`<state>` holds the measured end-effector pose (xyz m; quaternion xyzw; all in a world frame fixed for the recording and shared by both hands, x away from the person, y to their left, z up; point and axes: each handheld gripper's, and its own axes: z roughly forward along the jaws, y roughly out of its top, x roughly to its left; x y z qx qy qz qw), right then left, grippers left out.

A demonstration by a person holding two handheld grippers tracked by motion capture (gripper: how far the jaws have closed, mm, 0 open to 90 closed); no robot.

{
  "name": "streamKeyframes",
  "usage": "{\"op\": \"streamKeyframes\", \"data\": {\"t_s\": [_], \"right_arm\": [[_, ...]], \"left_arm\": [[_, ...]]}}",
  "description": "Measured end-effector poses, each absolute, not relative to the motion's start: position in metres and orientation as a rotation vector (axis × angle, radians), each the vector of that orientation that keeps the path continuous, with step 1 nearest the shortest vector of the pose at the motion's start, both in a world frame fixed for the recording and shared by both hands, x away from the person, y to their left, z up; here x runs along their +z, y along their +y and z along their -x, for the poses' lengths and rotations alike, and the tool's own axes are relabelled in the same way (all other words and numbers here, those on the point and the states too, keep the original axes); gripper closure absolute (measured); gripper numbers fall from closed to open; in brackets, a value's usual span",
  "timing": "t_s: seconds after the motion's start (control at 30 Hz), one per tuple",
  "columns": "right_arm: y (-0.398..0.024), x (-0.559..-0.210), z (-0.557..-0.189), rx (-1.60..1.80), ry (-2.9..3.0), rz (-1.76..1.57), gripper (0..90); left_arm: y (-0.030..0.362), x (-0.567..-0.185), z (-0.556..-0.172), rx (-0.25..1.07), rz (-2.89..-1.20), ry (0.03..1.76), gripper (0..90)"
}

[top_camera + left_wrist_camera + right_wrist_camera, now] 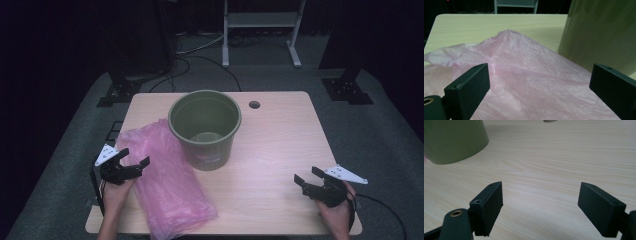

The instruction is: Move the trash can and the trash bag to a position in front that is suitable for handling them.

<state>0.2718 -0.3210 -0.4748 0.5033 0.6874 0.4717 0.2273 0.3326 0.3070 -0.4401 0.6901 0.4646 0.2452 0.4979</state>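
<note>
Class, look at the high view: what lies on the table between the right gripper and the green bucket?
Nothing: between the right gripper and the green bucket the table is bare wood, in the high view and the right gripper view alike.

Pink bag (165, 175) partly behind bucket (205, 127)

bag (167, 182) left of bucket (205, 128)

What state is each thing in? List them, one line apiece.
green bin: upright on the table, open-topped, no bag in it.
pink plastic bag: lying flat and crumpled on the table, beside the bin, not held.
left gripper: jaws open over the bag, gripping nothing.
right gripper: jaws open above bare table, holding nothing.
</note>
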Motion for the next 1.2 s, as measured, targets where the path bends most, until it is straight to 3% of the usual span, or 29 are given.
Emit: {"op": "streamKeyframes", "data": {"t_s": [0.77, 1.2], "right_arm": [[-0.31, -0.477, -0.278, 1.298, 1.956, -1.341, 19.2], [-0.306, -0.476, -0.275, 1.299, 1.992, -1.287, 19.3]], "left_arm": [[0.288, -0.425, -0.452, 0.595, -1.619, 1.165, 4.9], [0.247, -0.423, -0.472, 0.477, -1.728, 1.057, 5.0]]}}
